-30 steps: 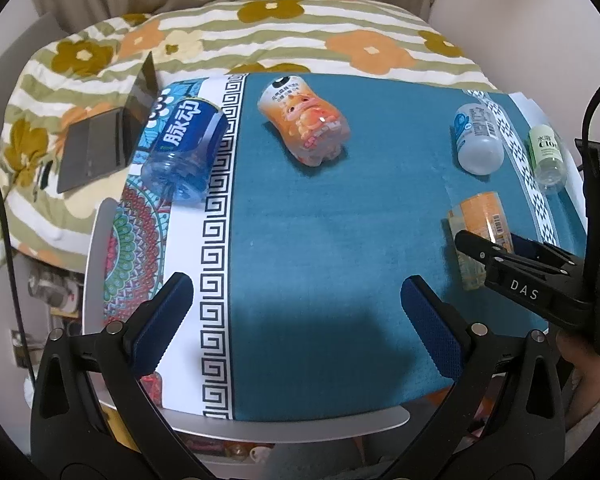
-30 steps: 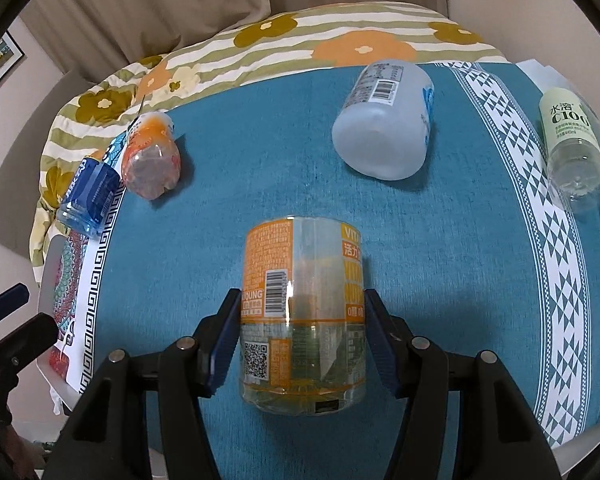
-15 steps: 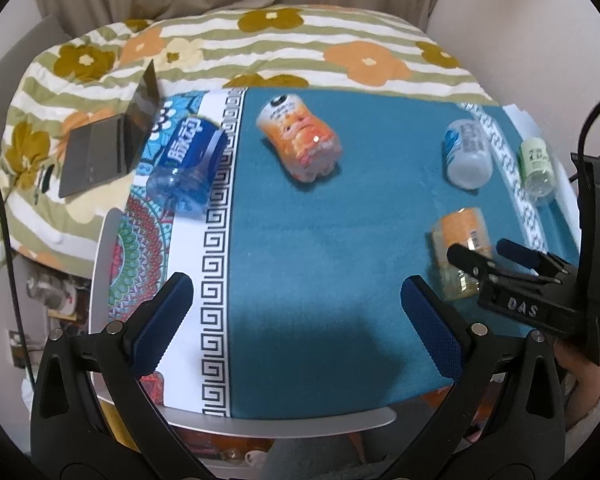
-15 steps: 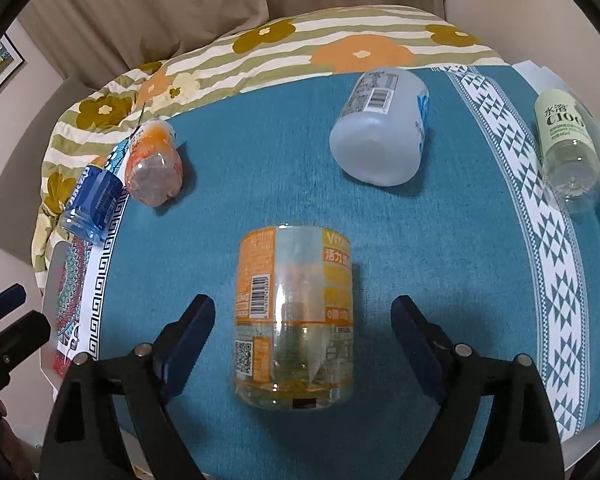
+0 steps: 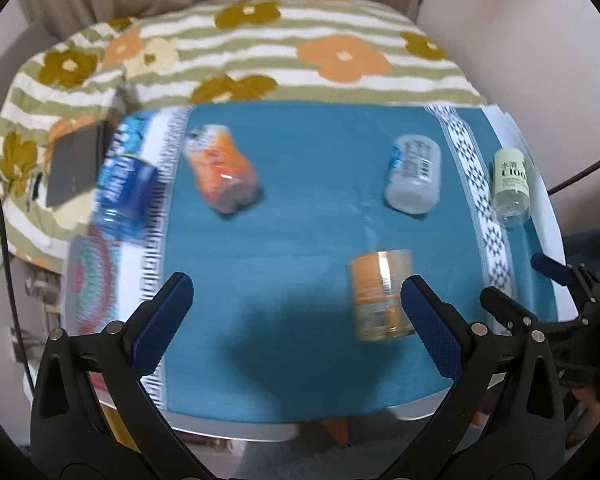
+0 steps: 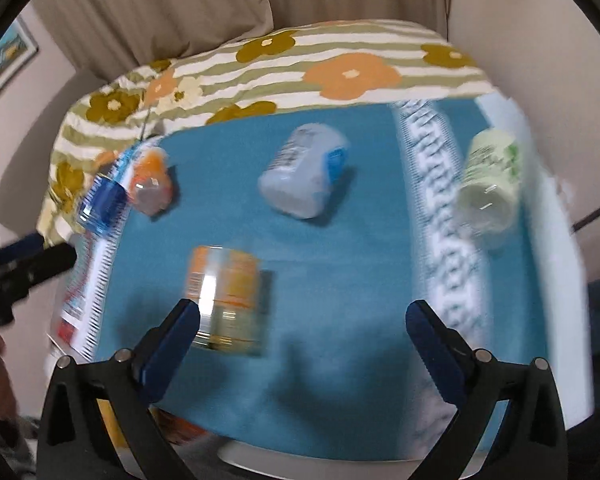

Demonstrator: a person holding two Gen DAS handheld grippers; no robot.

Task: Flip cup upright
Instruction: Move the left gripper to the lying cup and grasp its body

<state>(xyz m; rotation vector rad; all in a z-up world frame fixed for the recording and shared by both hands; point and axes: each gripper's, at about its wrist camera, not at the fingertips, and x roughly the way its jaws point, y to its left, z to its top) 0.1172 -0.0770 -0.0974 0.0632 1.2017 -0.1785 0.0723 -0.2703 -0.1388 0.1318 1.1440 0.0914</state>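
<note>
An orange-labelled clear cup (image 5: 381, 294) stands on the teal cloth (image 5: 308, 208) near the table's front; it also shows in the right wrist view (image 6: 226, 304). My left gripper (image 5: 296, 330) is open and empty, its right finger just in front of the cup. My right gripper (image 6: 300, 344) is open and empty, pulled back, with the cup by its left finger. Both views are motion-blurred.
Lying on the cloth are a blue bottle (image 5: 126, 190), an orange bottle (image 5: 224, 172), a frosted white bottle (image 5: 414, 174) and a pale green bottle (image 5: 510, 184). A laptop (image 5: 74, 164) rests on the flowered bedding behind. The table's front edge is close.
My right gripper opened and let go of the orange cup, then drew back and to the right. The cup stays standing on the cloth. My left gripper swung right.
</note>
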